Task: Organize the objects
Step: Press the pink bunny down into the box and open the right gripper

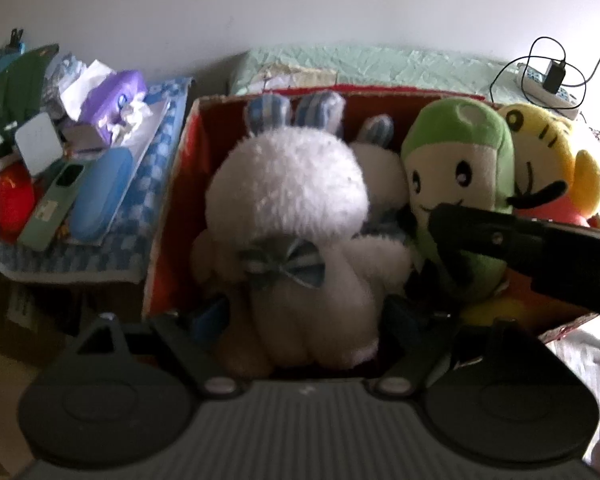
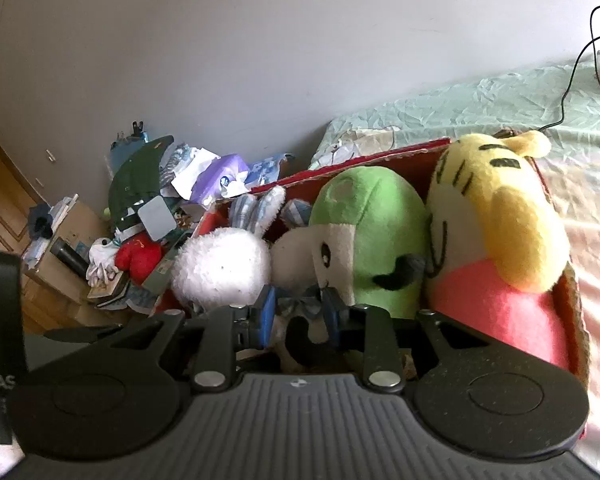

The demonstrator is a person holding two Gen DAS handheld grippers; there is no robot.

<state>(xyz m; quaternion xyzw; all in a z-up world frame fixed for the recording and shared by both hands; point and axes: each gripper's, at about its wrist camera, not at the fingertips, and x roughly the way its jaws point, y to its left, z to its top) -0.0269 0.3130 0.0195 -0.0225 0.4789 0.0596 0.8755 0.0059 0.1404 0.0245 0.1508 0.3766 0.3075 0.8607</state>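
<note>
The rabbit (image 1: 296, 240) sits in the red box (image 1: 172, 208) at frame centre; the left gripper (image 1: 304, 316) has let go, pads wide of its body. The right gripper (image 2: 298, 312) pinches its bow. Next: right releases and lifts clear

A plain pale wall (image 2: 260, 60) runs behind everything, softly lit by daylight. A bed (image 2: 500, 96) with a crinkled mint-green cover lies against it; a power strip (image 1: 548, 84) with a black charger and looping cable rests on the cover. To the left, wooden panelling (image 2: 4, 184) and a cardboard box (image 2: 72, 224) stand beside a heap of clutter (image 1: 60, 140).
</note>
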